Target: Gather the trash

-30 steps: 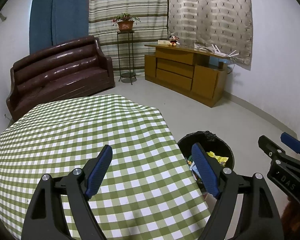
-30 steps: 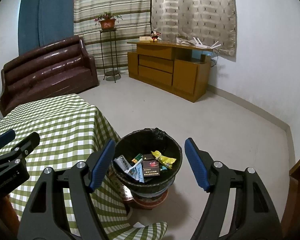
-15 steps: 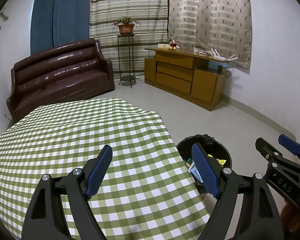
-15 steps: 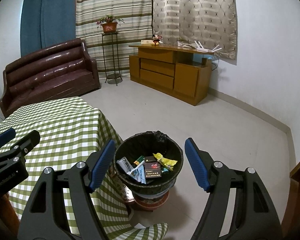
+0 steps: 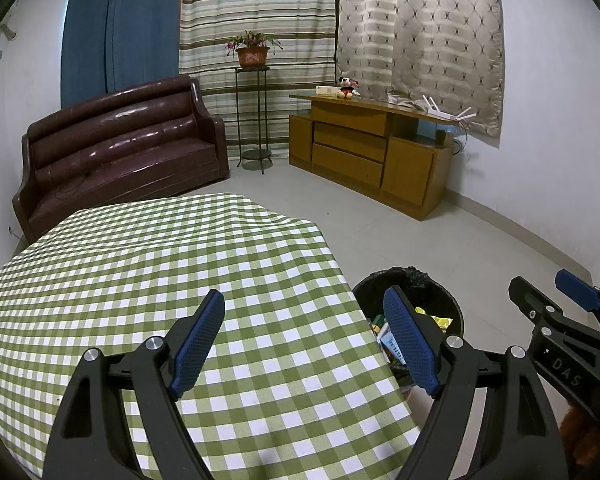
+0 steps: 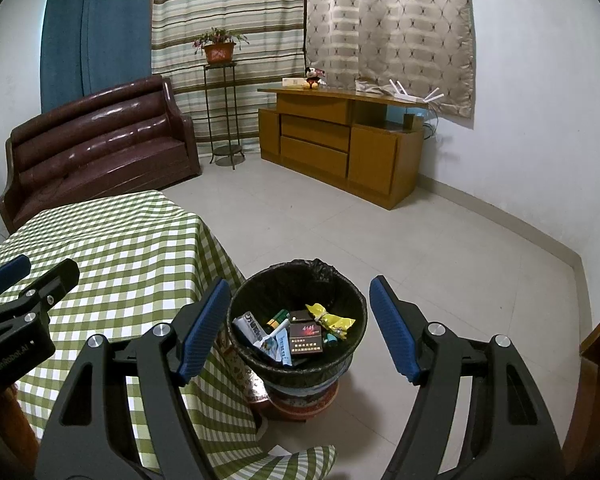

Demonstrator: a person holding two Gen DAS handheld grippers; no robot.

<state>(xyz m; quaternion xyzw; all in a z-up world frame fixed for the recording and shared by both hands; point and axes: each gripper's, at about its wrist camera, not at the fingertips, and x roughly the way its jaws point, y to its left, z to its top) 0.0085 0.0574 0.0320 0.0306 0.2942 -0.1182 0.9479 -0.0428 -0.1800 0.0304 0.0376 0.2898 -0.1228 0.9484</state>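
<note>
Looking left to right: the checked tablecloth (image 5: 188,280) has nothing on it, and the left gripper (image 5: 304,340) hangs over it with jaws wide, holding nothing. The right gripper (image 6: 298,326) is also spread and empty, above the black-lined bin (image 6: 350,356), where the trash sits: a dark cigarette pack (image 6: 307,339), a yellow wrapper (image 6: 332,320). I'd say collecting's basically done, so scan for strays before moving. Only the right wrist view shows the bin's contents properly; the left view's own finger blocks them.
</note>
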